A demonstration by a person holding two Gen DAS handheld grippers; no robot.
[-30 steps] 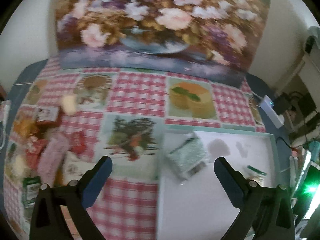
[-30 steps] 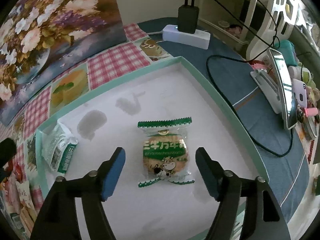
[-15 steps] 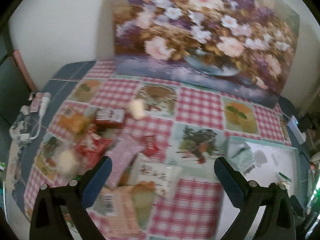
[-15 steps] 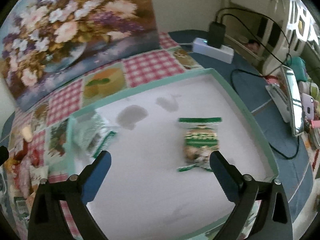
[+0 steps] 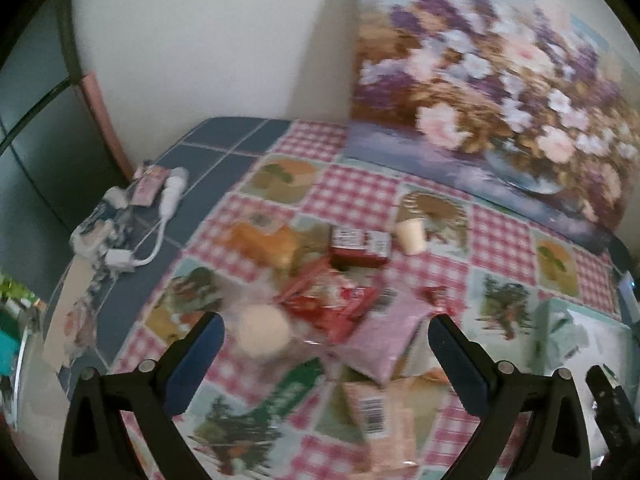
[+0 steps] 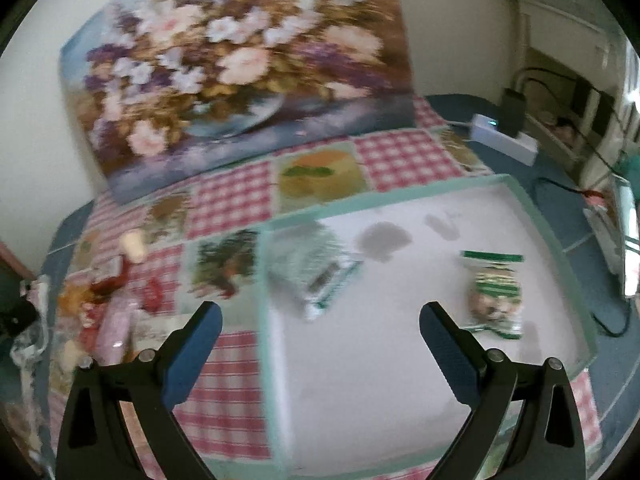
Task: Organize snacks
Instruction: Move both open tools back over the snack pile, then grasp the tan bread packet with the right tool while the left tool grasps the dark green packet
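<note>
A: Currently, what is the state of each claw?

B: The left claw [image 5: 326,344] has its jaws apart with nothing clamped. It hangs above the snack pile [image 5: 320,308] on the checked cloth [image 5: 356,196]. The right claw [image 6: 320,340] has just been opening; its jaws are wide apart and nothing lies between them.

A: Where are the snacks?

B: Two lie in the tray [image 6: 560,248] at the right end of the surface. The green biscuit pack [image 6: 496,296] is near the tray's right edge, just beyond the right claw's right finger [image 6: 448,348]. The pale green pack [image 6: 316,268] is in the tray's far left corner, touching its left wall. The pile is at the left end of the cloth: a red box [image 5: 360,246], a pink pack [image 5: 384,328], a round pale cake [image 5: 262,330], and a cream piece [image 5: 410,236] just beside the box.

A: Is the view sharp?

B: No. Both views are blurred; the pack print is unreadable.
</note>
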